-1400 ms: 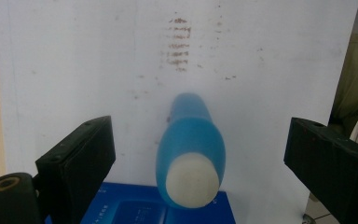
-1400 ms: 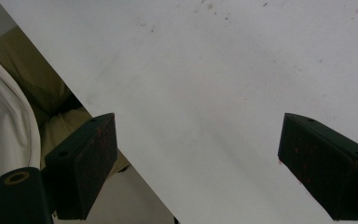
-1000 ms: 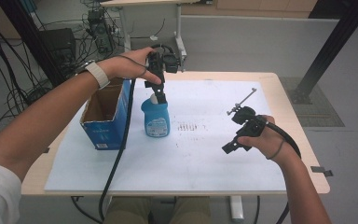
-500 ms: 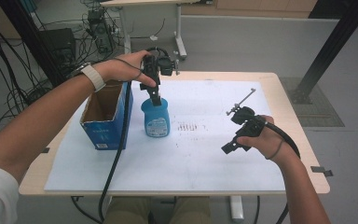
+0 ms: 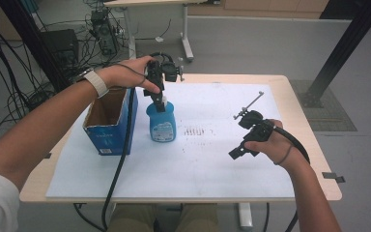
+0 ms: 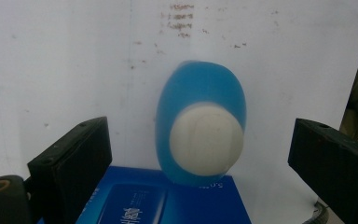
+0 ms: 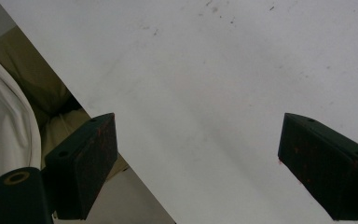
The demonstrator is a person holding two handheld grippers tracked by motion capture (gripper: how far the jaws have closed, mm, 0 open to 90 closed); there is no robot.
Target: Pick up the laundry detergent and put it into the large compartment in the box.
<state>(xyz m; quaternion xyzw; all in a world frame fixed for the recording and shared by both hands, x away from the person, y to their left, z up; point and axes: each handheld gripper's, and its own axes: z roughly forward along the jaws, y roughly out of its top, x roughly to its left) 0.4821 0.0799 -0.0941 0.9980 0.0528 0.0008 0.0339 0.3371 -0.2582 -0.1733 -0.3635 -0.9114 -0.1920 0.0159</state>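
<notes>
Blue bottle point(image 5: 162, 123) stands upright on the white surface point(image 5: 212, 159), just beside the blue box point(image 5: 107, 126). Left claw point(image 5: 160, 103) hangs right over its white cap, jaws wide, probably lining up a top-down grab. Right claw point(image 5: 237, 152) idles wide open, well apart.

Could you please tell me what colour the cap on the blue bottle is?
The cap is white or off-white, atop the blue bottle; the left gripper view shows it best.

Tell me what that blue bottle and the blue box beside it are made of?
The blue bottle looks like translucent plastic holding blue liquid, with a matte white cap. The blue box seems to be printed cardboard: its open top shows plain brown inner walls.
</notes>
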